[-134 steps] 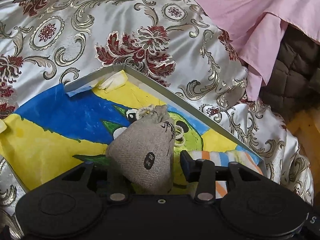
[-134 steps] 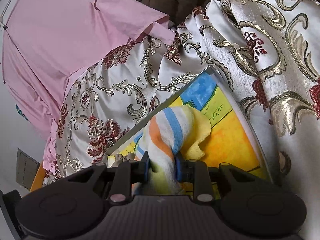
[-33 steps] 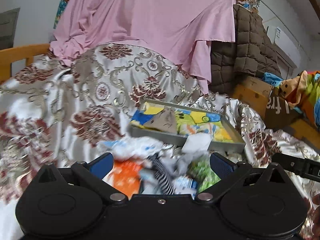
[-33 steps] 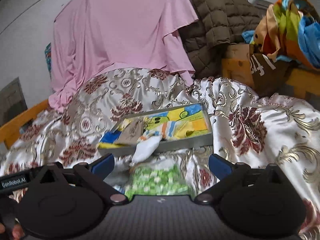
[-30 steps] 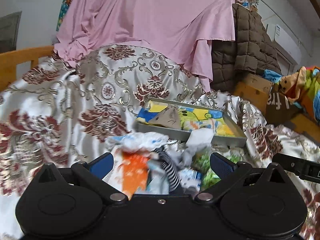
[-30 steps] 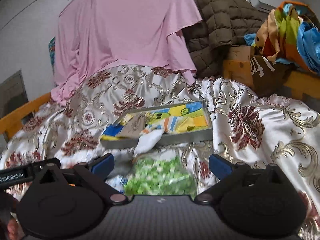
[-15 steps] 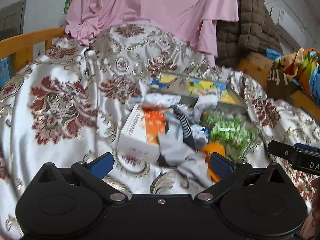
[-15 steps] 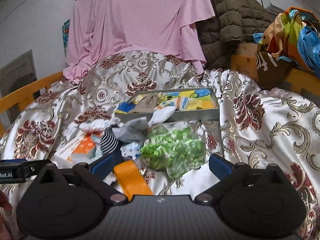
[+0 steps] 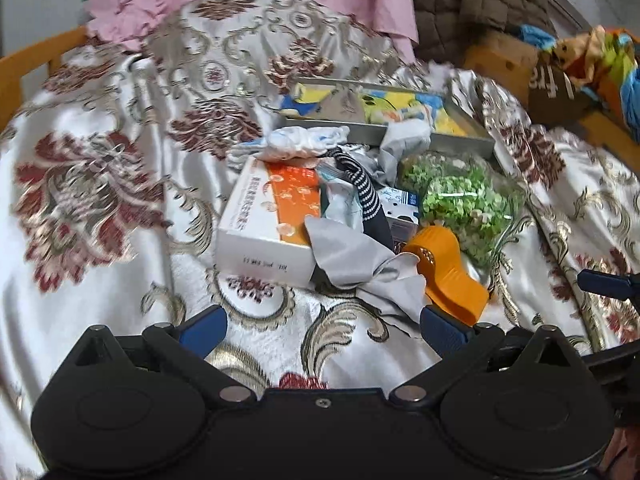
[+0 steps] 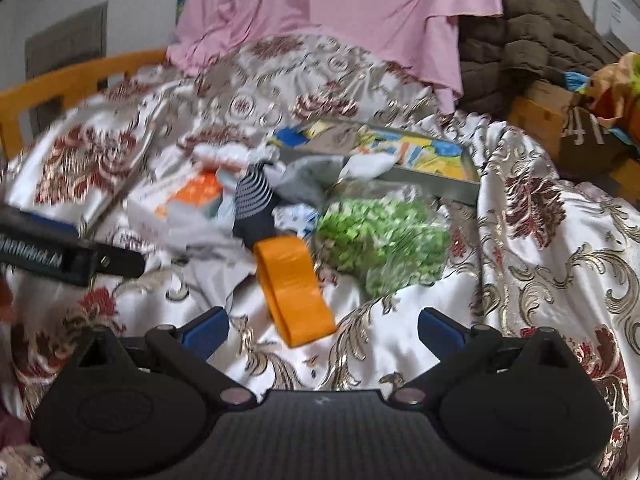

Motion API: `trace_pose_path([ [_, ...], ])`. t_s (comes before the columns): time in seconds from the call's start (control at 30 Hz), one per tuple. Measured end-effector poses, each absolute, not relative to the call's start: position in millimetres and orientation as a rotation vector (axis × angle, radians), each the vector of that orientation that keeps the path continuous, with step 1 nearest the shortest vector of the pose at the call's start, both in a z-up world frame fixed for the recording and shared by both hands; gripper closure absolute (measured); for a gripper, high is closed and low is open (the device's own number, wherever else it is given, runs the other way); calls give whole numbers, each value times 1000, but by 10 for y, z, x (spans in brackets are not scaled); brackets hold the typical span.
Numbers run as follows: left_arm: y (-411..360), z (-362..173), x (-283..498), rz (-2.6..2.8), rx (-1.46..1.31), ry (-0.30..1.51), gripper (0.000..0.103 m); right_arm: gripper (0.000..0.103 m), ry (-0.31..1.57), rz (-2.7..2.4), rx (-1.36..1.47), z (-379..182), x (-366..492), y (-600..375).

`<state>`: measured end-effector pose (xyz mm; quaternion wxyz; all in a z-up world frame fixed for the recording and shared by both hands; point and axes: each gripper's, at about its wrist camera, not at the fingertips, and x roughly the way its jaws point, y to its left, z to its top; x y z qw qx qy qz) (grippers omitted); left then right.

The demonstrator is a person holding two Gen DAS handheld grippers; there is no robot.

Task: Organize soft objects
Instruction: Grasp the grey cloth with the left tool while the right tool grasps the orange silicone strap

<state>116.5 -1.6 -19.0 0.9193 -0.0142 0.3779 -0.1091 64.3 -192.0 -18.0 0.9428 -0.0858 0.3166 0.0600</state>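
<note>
A grey tray (image 9: 460, 142) with a yellow and blue picture holds a burlap pouch (image 9: 344, 106) and a striped cloth. In front of it lies a pile: a grey cloth (image 9: 360, 260), a striped sock (image 9: 362, 188), a white and blue cloth (image 9: 304, 140), a white sock (image 9: 408, 136), an orange strap (image 9: 448, 268) and a green bag (image 9: 460, 200). My left gripper (image 9: 322, 326) is open and empty, just short of the grey cloth. My right gripper (image 10: 322, 326) is open and empty near the orange strap (image 10: 292, 288). The tray (image 10: 432, 184) shows there too.
A white and orange box (image 9: 268, 220) lies at the pile's left. The bed has a flowered satin cover (image 9: 100, 200), a pink sheet (image 10: 340, 8) behind, a wooden rail (image 10: 72, 80) at left. Brown quilt (image 10: 532, 40) and cardboard boxes (image 10: 548, 116) stand at the right.
Both grippers let go of the pouch and striped cloth in the tray, opened and pulled far back. The pile in front of the tray came into view and now sits closer.
</note>
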Motion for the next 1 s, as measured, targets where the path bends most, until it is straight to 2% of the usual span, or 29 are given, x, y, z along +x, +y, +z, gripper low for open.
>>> trace_pose_path([
  [0.33, -335, -371, 1550, -349, 153, 806, 1, 1, 769, 45, -318, -457, 864, -1762],
  [0.5, -458, -468, 1614, -406, 202, 809, 1, 1, 766, 71, -392, -546, 950, -1687],
  [0.8, -430, -581, 1791, -443, 94, 878, 2, 16, 764, 164, -539, -737, 1026, -1485],
  [0.97, -436, -620, 1835, -455, 74, 889, 10, 24, 717, 178, -612, -811, 1115, -1407],
  [1.0, -439, -623, 1833, -451, 73, 890, 15, 25, 709, 182, -620, -826, 1138, -1397],
])
